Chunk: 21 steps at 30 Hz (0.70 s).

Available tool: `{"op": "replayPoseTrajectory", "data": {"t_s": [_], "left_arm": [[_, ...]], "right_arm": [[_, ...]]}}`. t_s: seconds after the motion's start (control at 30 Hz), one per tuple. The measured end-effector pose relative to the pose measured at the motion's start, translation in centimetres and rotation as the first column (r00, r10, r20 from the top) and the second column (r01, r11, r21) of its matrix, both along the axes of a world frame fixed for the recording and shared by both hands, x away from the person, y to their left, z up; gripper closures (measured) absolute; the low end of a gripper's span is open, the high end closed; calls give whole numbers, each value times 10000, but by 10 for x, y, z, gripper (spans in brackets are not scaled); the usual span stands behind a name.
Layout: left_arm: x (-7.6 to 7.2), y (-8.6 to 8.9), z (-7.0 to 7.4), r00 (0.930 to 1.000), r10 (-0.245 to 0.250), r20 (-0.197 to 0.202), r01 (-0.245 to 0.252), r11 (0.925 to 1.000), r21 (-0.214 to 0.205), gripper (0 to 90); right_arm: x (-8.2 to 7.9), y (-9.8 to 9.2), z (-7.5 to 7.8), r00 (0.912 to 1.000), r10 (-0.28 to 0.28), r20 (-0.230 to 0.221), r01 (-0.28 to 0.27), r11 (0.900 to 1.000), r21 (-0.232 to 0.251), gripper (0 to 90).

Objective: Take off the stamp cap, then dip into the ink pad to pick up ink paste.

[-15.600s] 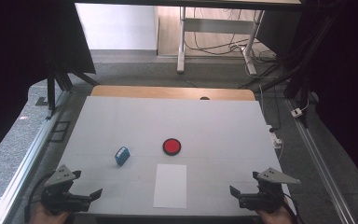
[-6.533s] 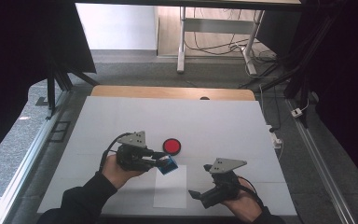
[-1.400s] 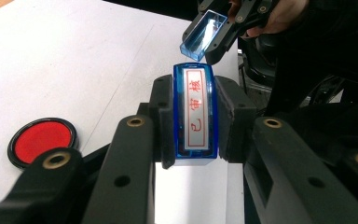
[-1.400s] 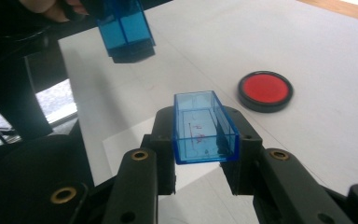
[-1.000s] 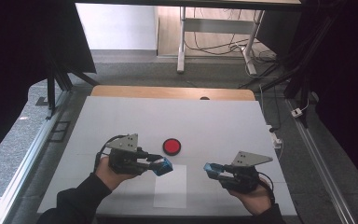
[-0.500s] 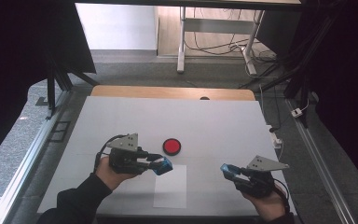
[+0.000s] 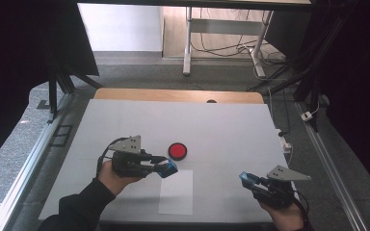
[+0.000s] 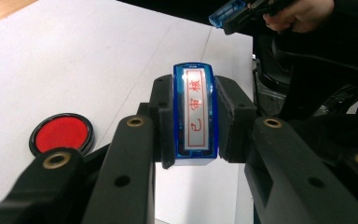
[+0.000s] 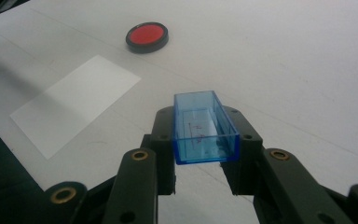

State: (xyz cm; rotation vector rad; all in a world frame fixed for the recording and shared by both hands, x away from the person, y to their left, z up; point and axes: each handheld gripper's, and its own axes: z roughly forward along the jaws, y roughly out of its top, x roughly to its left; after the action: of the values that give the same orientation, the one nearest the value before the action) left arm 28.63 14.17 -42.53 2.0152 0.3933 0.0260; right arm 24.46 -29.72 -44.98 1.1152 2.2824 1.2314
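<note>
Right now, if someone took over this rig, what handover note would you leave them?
Left gripper: shut on the blue stamp, red characters on its face, held above the table by the white paper sheet.
Right gripper: shut on the clear blue cap, open side up, over the table's right part.
Red ink pad: on the table beyond the sheet.
Done: cap is off the stamp.
Left: likely ink the stamp, press it on the sheet, recap; the sheet looks unmarked.

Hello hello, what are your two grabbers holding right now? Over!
Left gripper shut on blue stamp, above paper sheet. Right gripper shut on clear blue cap, off to the side. Red ink pad open, nothing in the way.
</note>
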Motion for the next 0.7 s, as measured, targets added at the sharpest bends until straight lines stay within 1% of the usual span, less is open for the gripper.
{"op": "replayPoseTrajectory", "data": {"t_s": [0.17,0.3,0.43,0.53,0.7], "left_arm": [[1,1,1,9999,138,-5,-138,9999,-38,703],[3,1,2,9997,229,-4,-229,9997,-35,703],[6,-1,3,9994,346,-27,-345,9993,133,703],[9,-1,3,9984,563,-66,-561,9981,256,703],[14,0,4,9956,924,-160,-918,9952,351,703]], "right_arm": [[0,-3,-4,9995,-127,-285,124,9999,-96,679],[-1,-5,-5,9993,-102,-354,99,9999,-81,680],[-3,-7,-5,9993,-29,-386,26,10000,-74,679],[-4,-8,-6,9993,-9,-387,1,9998,-195,679],[-5,-11,-7,9987,-109,-499,98,9997,-219,679]]}}
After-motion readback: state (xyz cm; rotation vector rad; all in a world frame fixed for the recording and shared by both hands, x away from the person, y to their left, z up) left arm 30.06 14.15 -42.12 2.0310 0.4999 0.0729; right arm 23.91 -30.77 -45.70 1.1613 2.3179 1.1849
